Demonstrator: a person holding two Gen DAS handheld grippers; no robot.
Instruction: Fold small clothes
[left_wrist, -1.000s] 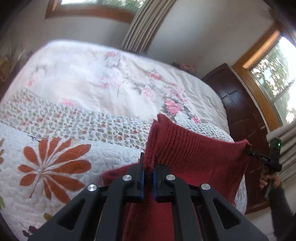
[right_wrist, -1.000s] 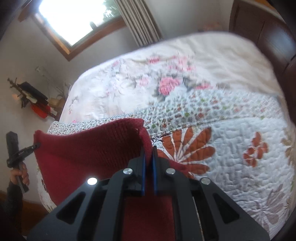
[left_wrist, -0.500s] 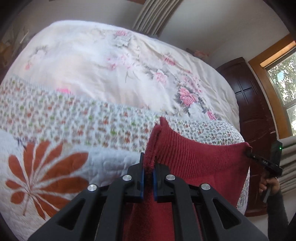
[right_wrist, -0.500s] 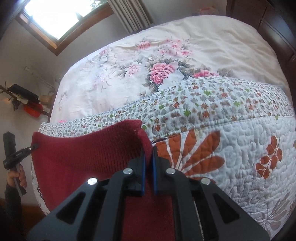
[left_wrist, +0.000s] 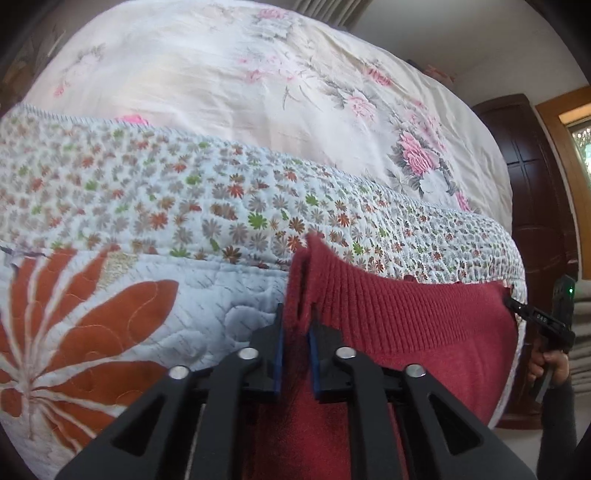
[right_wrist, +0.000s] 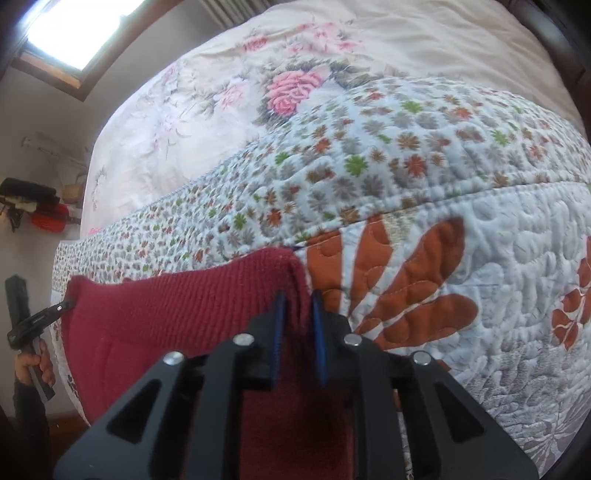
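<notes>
While you hold the dark red ribbed knit garment (left_wrist: 406, 317) stretched over the quilted floral bed cover (left_wrist: 155, 206), left gripper (left_wrist: 295, 325) and right gripper (right_wrist: 297, 314) each clamp one top corner. No fold visible yet; laying down and folding remain.

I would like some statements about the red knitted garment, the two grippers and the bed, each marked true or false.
1. The left gripper is shut on one corner of the red garment. True.
2. The right gripper hangs open, holding nothing. False: it is shut on the other corner.
3. The garment's ribbed edge is stretched between the two grippers. True.
4. The garment is blue. False: it is dark red.
5. The quilt beneath shows orange leaf shapes and small flowers. True.
6. The garment lies folded in a neat square. False: it is held up, spread wide.
</notes>
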